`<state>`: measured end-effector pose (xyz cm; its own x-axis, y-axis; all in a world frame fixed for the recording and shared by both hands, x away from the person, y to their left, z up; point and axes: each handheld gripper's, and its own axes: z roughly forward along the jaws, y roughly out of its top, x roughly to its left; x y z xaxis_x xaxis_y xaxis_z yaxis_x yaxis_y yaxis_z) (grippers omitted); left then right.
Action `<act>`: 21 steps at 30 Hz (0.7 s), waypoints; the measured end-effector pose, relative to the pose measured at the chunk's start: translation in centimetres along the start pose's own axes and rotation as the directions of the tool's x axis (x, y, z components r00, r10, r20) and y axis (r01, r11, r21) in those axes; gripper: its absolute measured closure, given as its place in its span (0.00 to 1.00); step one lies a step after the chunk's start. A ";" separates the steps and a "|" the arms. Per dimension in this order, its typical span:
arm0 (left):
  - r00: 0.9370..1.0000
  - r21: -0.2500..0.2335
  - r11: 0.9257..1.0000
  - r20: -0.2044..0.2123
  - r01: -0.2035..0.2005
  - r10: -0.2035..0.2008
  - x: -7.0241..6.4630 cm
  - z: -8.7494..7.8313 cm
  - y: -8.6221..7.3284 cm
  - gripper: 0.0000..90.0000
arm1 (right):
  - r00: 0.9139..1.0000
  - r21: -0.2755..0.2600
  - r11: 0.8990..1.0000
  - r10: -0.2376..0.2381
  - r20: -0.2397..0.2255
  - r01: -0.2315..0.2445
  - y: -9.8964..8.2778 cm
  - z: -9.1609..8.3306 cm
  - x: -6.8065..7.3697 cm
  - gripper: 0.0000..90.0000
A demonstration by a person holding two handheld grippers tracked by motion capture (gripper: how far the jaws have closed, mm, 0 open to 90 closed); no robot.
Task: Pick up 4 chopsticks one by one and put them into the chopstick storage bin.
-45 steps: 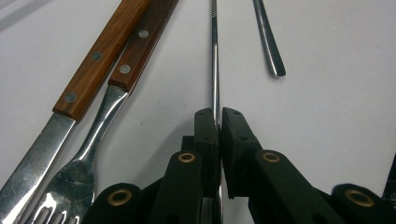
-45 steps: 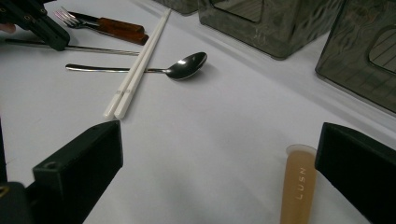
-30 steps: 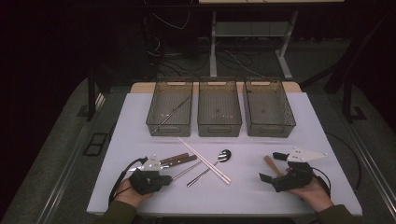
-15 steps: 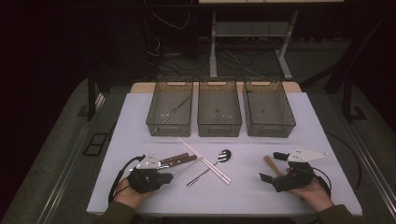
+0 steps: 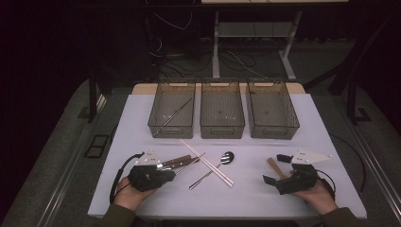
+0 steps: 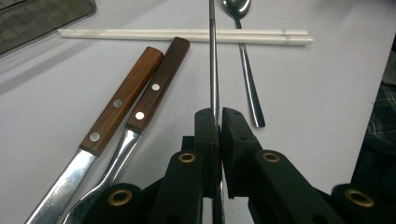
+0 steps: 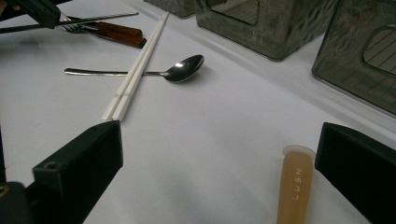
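Left gripper clamped on metal chopstick. Right gripper open beside wooden handle. One chopstick in left bin; spoon, white chopsticks, knife, fork unsorted.

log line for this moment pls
left gripper: shut on metal chopstick | right gripper: open, on table | spoon: untouched

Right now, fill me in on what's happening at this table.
A person is sorting cutlery. The left gripper is shut on a thin metal rod beside two wooden-handled utensils. The right gripper is open around a tan stick. A spoon and white chopsticks lie before three bins.
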<state>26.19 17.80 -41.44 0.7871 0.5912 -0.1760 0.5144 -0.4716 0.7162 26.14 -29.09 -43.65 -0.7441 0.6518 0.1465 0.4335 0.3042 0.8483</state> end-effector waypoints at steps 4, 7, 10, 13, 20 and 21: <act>1.000 -0.001 1.000 0.008 -0.004 0.004 0.5 -0.2 0.2 0.94 | 1.000 -0.003 1.000 0.015 -0.009 -0.015 0.0 0.0 -0.1 0.01; 1.000 -0.015 1.000 0.015 0.001 0.000 0.7 -0.5 0.6 0.94 | 1.000 -0.005 1.000 0.018 -0.013 -0.018 0.0 -0.1 -0.1 0.01; 1.000 -0.030 1.000 0.015 0.006 -0.005 0.9 -0.8 1.1 0.95 | 1.000 -0.006 1.000 0.027 -0.008 -0.027 0.0 -0.1 -0.2 0.01; 1.000 -0.056 0.998 0.013 0.012 -0.011 1.1 -1.2 1.6 0.95 | 1.000 -0.005 1.000 0.018 -0.008 -0.018 0.0 -0.1 -0.1 0.01; 1.000 -0.104 0.994 -0.005 0.014 -0.014 1.6 -1.7 3.1 0.95 | 1.000 0.001 1.000 0.031 0.000 -0.031 -0.1 0.1 -0.3 0.01; 1.000 -0.111 0.994 -0.009 0.017 -0.018 1.7 -1.7 3.3 0.95 | 1.000 0.001 1.000 0.029 0.002 -0.029 -0.1 0.1 -0.4 0.01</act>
<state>28.69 18.40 -38.17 0.7747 0.6052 -0.1830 0.4868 -0.3861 0.7836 26.38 -29.32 -43.86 -0.7302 0.6618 0.1698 0.4552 0.2858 0.8433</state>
